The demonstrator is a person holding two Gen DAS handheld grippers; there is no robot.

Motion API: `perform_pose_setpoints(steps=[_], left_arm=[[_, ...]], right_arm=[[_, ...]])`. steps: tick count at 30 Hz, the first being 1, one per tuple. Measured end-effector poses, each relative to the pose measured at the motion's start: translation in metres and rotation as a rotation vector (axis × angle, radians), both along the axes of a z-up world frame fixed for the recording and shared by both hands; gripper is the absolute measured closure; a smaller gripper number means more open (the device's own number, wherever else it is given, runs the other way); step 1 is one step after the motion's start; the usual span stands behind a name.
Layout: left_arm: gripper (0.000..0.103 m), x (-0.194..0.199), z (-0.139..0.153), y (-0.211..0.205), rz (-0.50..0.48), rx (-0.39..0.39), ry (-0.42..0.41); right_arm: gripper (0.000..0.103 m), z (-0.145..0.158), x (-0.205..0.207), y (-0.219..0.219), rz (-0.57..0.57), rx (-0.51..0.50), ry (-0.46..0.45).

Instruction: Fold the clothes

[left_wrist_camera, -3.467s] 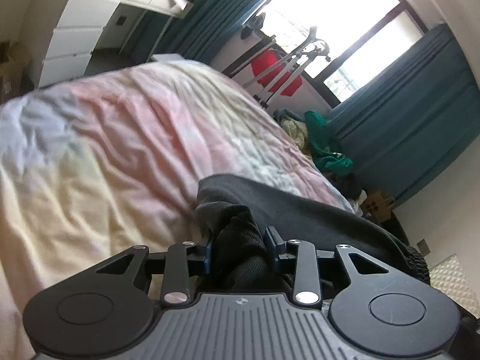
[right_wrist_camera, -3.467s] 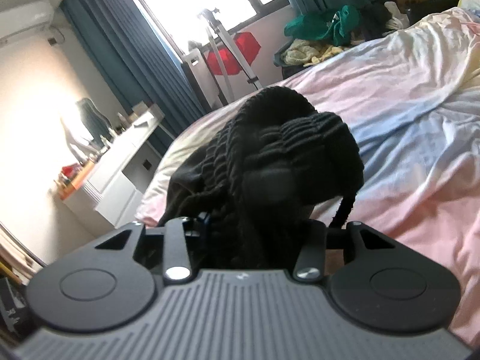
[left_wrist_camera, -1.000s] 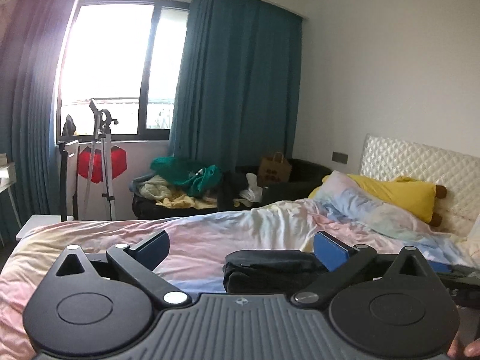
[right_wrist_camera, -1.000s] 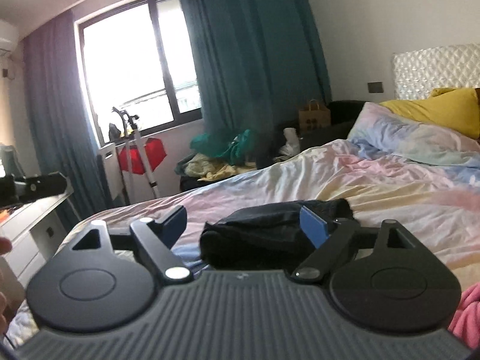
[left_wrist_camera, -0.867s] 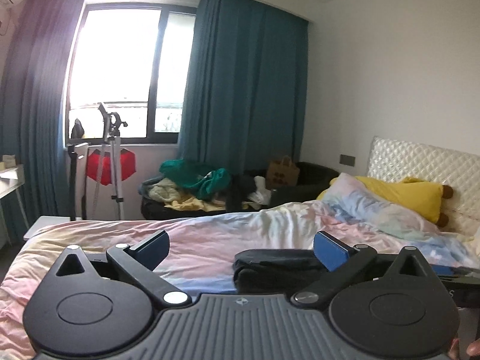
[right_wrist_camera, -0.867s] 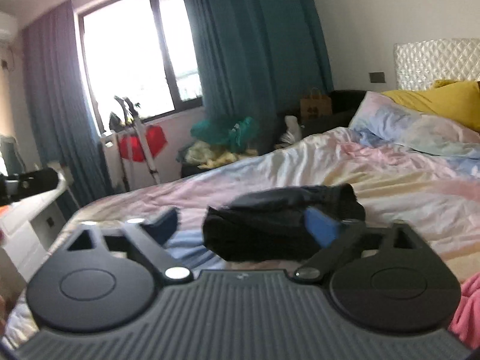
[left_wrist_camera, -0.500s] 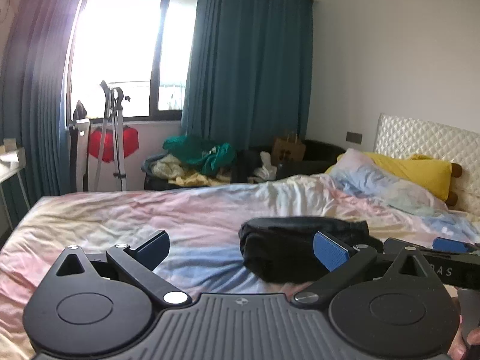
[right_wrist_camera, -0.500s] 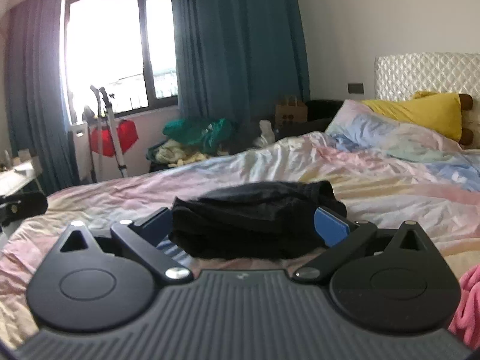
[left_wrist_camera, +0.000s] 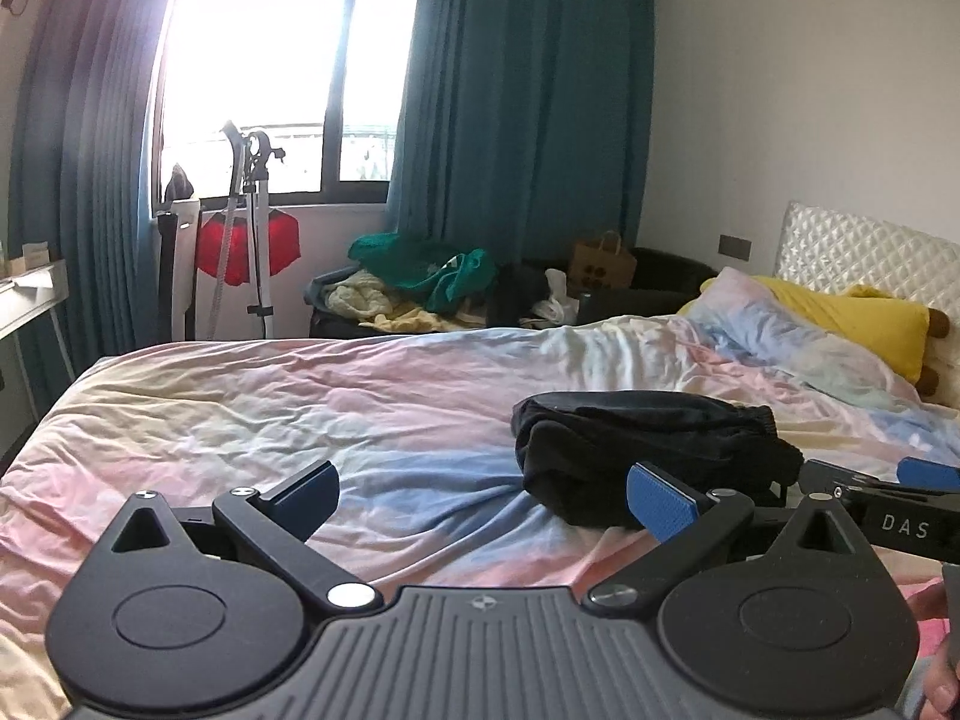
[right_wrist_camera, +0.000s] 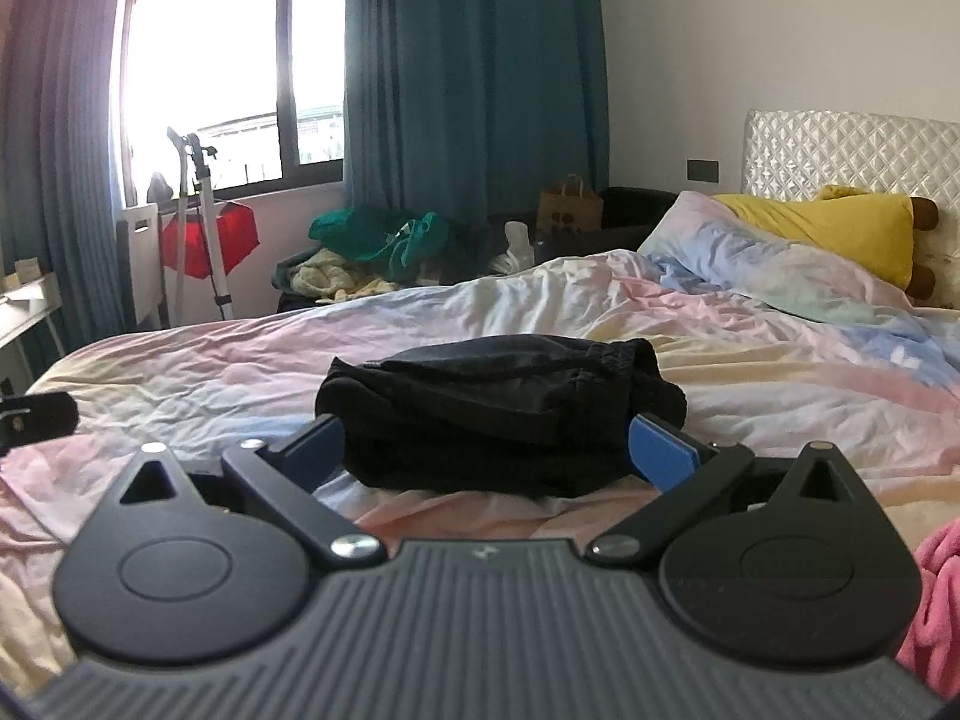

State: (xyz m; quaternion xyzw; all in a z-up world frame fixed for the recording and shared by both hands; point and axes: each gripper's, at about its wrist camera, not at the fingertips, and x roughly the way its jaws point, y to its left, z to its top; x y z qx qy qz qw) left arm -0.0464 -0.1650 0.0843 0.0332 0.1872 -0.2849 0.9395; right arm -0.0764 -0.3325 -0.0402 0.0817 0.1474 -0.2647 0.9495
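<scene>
Left wrist view: left gripper [left_wrist_camera: 483,495] spread wide, nothing between its blue pads [left_wrist_camera: 660,507]. Folded black garment [left_wrist_camera: 651,447] lies right of centre on the pastel bedspread [left_wrist_camera: 300,414], partly behind the right-hand pad. Right gripper's tip [left_wrist_camera: 927,474] enters at the right edge.

Right wrist view: right gripper [right_wrist_camera: 483,441] at full spread; the black garment [right_wrist_camera: 498,402] sits mid-frame, just beyond and between the pads, not pinched. Pink cloth [right_wrist_camera: 936,600] at lower right. Yellow pillow [right_wrist_camera: 840,225] upper right.
</scene>
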Motion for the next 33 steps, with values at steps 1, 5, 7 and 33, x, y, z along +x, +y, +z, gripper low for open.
perform_pose_setpoints(steps=[1, 5, 7, 33], left_arm=[[0.000, 0.001, -0.001, 0.001, 0.004, -0.001, 0.003], [0.000, 0.000, -0.004, -0.001, 0.016, 0.006, 0.010], [0.000, -0.003, -0.005, -0.004, 0.014, 0.022, -0.001], [0.000, -0.013, -0.005, -0.008, 0.023, 0.038, -0.005]], right_arm=[[0.000, 0.000, 0.000, 0.000, -0.001, 0.003, -0.001], [0.000, 0.000, -0.002, 0.002, -0.011, -0.006, -0.003], [0.000, 0.000, -0.002, 0.003, -0.010, -0.013, -0.001], [0.000, 0.001, -0.003, 0.003, -0.013, -0.011, 0.002]])
